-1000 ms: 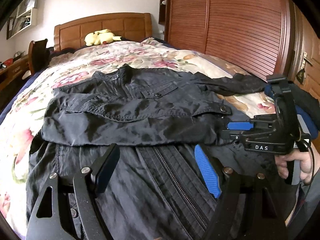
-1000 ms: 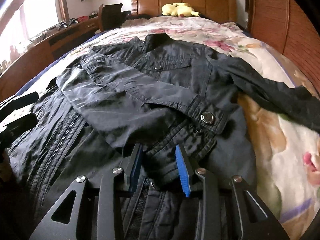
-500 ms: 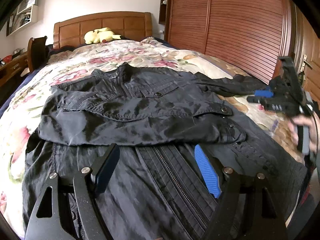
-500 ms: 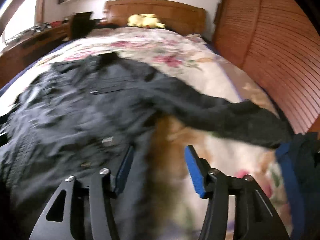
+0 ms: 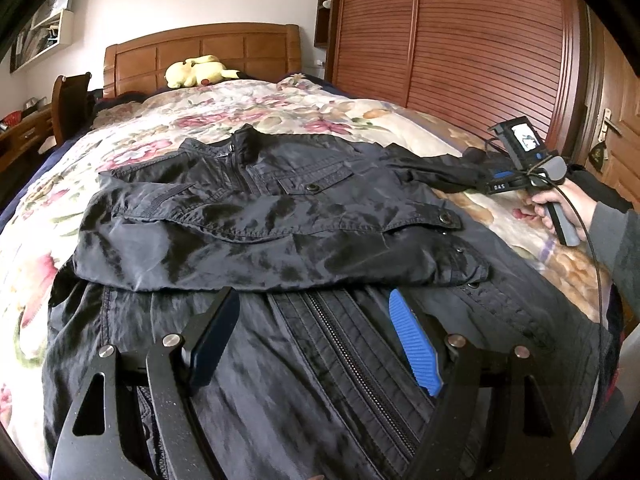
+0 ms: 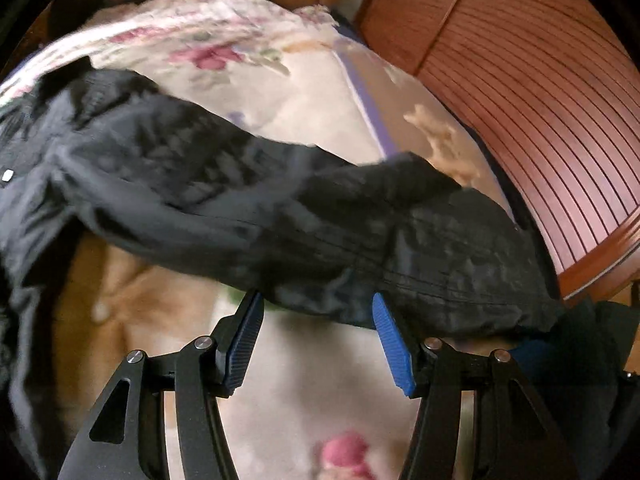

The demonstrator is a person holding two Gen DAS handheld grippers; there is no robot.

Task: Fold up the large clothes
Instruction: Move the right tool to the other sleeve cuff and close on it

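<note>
A black jacket (image 5: pixel 260 224) lies face up on the flowered bed, its left sleeve folded across the chest. Its right sleeve (image 5: pixel 436 168) stretches out to the right. My left gripper (image 5: pixel 316 316) is open and empty, low over the jacket's zipper near the hem. My right gripper (image 6: pixel 318 312) is open and empty, its fingertips at the near edge of the outstretched sleeve (image 6: pixel 320 232), close to the cuff. The right gripper also shows in the left wrist view (image 5: pixel 486 182), held in a hand at the sleeve's end.
The flowered bedspread (image 5: pixel 248 104) covers the bed. A yellow plush toy (image 5: pixel 198 70) lies by the wooden headboard (image 5: pixel 200 50). A slatted wooden wardrobe (image 5: pixel 460 40) stands along the right. A dark blue cloth (image 6: pixel 592 344) lies at the bed's right edge.
My right gripper has opened wider and swung from the jacket's lower right front out to the right sleeve's cuff end. My left gripper has stayed where it was, open.
</note>
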